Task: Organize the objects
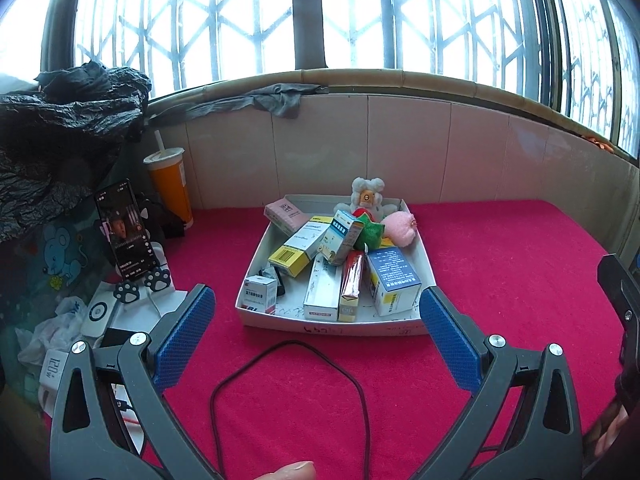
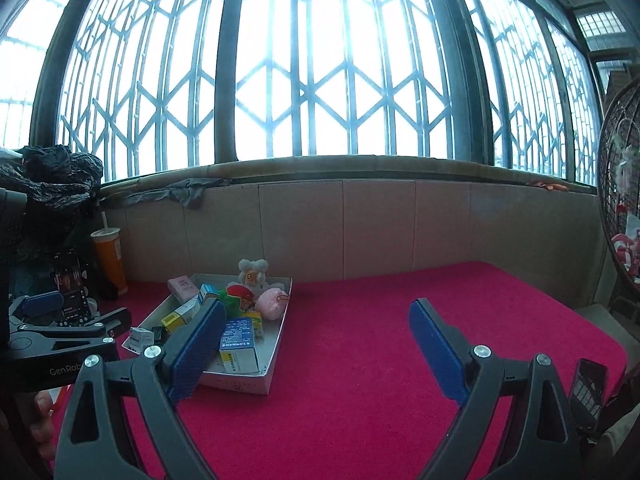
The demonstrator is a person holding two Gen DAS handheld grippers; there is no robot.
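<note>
With both claws spread wide and holding nothing, left claw (image 1: pixel 316 320) facing heaped white tray (image 1: pixel 256 256), right claw (image 2: pixel 316 344) over red cloth (image 2: pixel 360 400); fits pre-sort or post-tidy.

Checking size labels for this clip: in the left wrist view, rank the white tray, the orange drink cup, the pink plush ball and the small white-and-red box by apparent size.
1. white tray
2. orange drink cup
3. and 4. pink plush ball and small white-and-red box: these look alike, and the box lies nearer the camera, so no ranking.

Left gripper (image 1: pixel 316 312) gapes wide before a seemingly cluttered white tray (image 1: pixel 256 256).
</note>
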